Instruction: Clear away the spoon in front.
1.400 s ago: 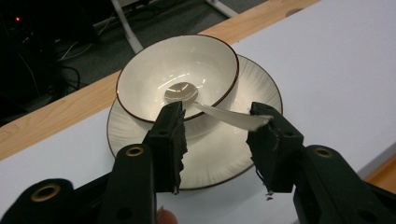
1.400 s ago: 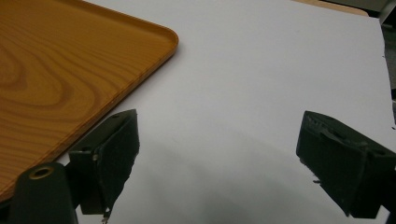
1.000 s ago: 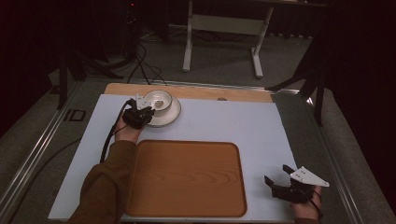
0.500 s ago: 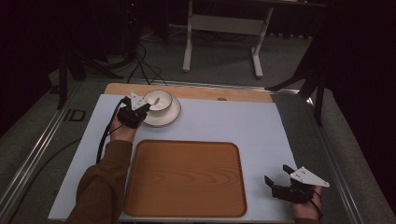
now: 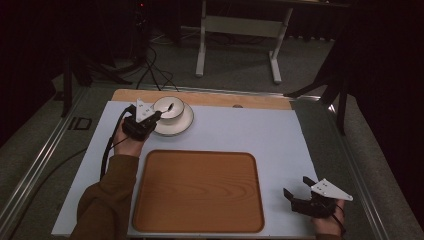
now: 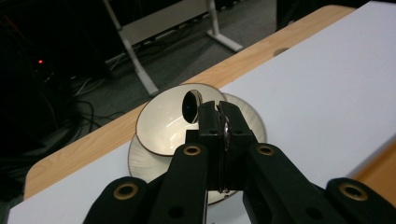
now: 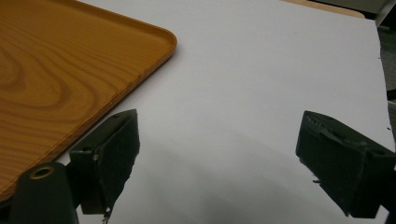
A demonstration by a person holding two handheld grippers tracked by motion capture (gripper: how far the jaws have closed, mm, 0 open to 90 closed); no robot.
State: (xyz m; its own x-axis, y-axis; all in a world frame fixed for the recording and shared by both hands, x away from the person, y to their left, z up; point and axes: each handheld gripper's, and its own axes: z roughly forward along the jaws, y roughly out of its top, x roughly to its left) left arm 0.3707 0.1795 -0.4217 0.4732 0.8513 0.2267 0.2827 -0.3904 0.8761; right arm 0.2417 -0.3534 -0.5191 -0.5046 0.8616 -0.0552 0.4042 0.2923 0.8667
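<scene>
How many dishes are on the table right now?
2, stacked together at the far left of the table: a bowl sitting on a plate. The left gripper holds a spoon whose head lies in the bowl. Nothing else looks hidden.

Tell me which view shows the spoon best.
Left gripper view: the spoon is close up, its dark bowl over the bowl, its handle clamped in the left gripper. High view shows the spoon small, a thin sliver. Right gripper view looks at the tray.

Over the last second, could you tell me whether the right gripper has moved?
No. The right gripper sits in the same spot beside the wooden tray, jaws open.
</scene>
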